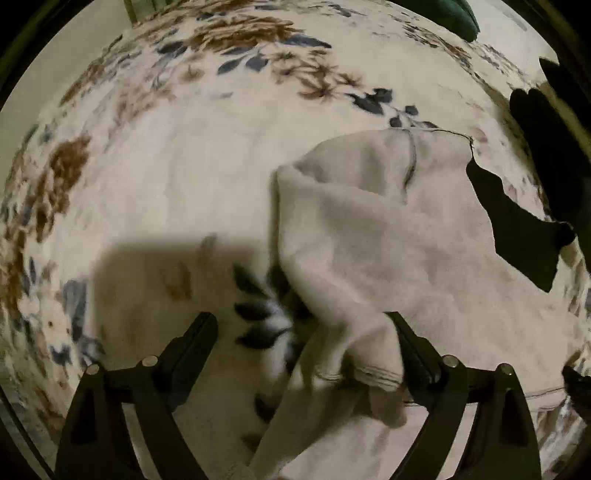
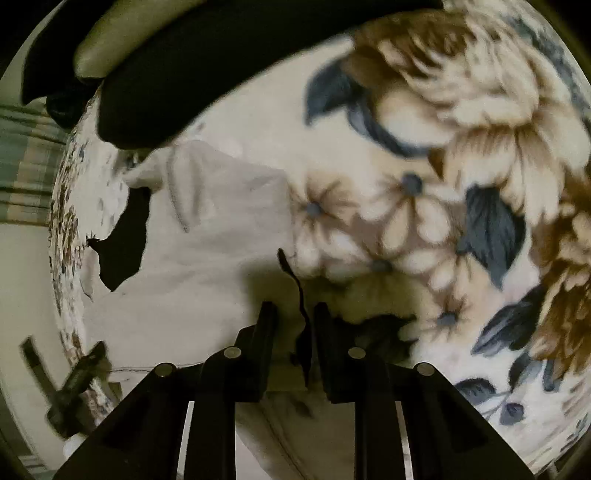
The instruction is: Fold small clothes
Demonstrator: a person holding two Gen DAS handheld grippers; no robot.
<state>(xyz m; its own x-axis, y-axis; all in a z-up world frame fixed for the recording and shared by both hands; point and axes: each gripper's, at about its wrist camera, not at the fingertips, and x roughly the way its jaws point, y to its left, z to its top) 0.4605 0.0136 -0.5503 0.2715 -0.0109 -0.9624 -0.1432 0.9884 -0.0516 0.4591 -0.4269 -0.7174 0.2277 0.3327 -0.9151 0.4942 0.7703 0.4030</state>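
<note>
A small pale grey garment point(image 1: 369, 236) lies rumpled on a cream floral blanket point(image 1: 177, 162). It has a black patch point(image 1: 517, 229) along its far right side. My left gripper point(image 1: 301, 321) is open; a hemmed corner of the garment lies bunched between its fingers, against the right finger point(image 1: 410, 343). In the right wrist view the same garment point(image 2: 207, 229) spreads left and ahead. My right gripper point(image 2: 294, 317) is nearly shut, its fingers pinching the garment's edge with a thin black trim point(image 2: 301, 295) between them.
The blanket's large brown and blue flowers point(image 2: 461, 166) fill the right of the right wrist view. A dark sleeve and arm point(image 2: 192, 66) cross the top. A dark green object point(image 1: 443, 14) sits at the far edge. The other gripper point(image 2: 77, 380) shows at lower left.
</note>
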